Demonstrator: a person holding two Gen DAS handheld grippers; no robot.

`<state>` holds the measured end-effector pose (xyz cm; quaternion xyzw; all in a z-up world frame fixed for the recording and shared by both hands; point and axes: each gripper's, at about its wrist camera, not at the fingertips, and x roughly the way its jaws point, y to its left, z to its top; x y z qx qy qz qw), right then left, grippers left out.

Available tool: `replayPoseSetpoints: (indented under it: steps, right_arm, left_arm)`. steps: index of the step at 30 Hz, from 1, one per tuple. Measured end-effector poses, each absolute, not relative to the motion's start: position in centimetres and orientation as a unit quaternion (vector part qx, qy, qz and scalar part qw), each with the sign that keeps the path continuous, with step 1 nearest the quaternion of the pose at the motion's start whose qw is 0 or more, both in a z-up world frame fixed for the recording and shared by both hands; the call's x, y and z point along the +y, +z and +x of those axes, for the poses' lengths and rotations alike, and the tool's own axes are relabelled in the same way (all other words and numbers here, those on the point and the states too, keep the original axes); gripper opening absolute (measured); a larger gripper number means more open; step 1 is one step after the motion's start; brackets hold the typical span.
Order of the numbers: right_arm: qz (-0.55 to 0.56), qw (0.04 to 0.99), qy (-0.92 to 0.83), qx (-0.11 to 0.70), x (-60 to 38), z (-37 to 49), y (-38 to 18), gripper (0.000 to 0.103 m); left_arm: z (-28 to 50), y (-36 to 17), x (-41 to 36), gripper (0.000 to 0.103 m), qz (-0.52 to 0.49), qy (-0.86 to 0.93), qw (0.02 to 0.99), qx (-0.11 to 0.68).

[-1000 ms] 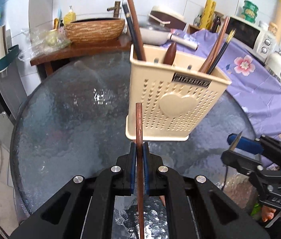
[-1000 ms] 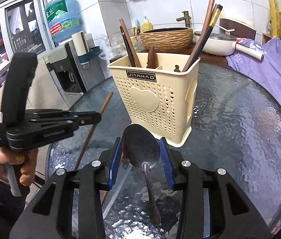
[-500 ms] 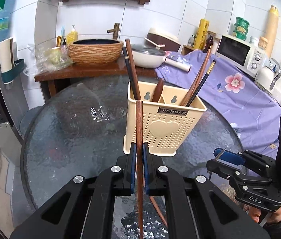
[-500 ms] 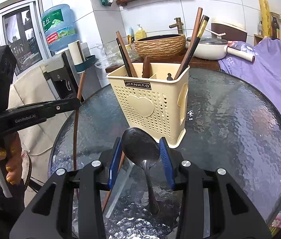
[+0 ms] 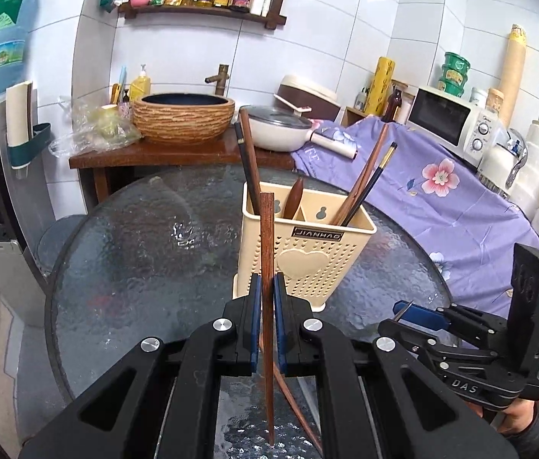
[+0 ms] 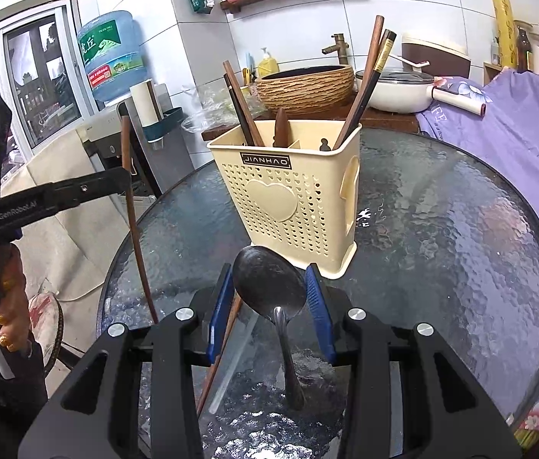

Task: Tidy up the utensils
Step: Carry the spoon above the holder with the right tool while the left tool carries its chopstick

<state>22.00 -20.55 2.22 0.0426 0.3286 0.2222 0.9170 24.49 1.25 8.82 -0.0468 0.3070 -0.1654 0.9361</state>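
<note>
- Left gripper [image 5: 265, 298], black plastic with blue pads: its jaws are pinched tight on a slim, straight brown wooden chopstick [image 5: 267, 252], which stands nearly upright, top end at 12 o'clock above the pads and lower end hanging below them.
- A second brown wooden chopstick [image 5: 296, 401] lies slantwise on the round, pebbled dark glass table [image 5: 135, 267], under the left gripper at about 5 o'clock.
- The cream perforated plastic utensil caddy [image 5: 307, 256], boxy with a raised heart on its front, stands on the glass just past the held chopstick, at 1 o'clock from the left gripper. Its compartments already hold several dark and brown chopsticks leaning outwards and a brown wooden handle.
- Right gripper [image 6: 271, 306], the same black-and-blue build: its jaws are part open and press on the bowl edges of a dull grey metal spoon [image 6: 267, 283], bowl forward, handle trailing back towards 6 o'clock. The caddy sits at 12 o'clock, just beyond the spoon's tip.
- Behind the table, at 11 o'clock, a brown wooden counter [image 5: 177, 149] carries a ribbed brown basin [image 5: 183, 118] and a white lidded pan [image 5: 280, 126].
- At 2 o'clock in the left wrist view, a purple flowered cloth [image 5: 441, 191] drapes beside the table, with a white microwave [image 5: 456, 122] beyond it.
</note>
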Motion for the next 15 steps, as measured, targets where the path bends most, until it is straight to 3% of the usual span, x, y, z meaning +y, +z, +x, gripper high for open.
replayPoseSetpoints:
  steps: [15]
  right_arm:
    - [0.049, 0.918, 0.225, 0.321, -20.6, 21.7, 2.9, 0.039]
  left_arm:
    - [23.8, 9.9, 1.0, 0.006, -0.050, -0.173, 0.940, 0.290]
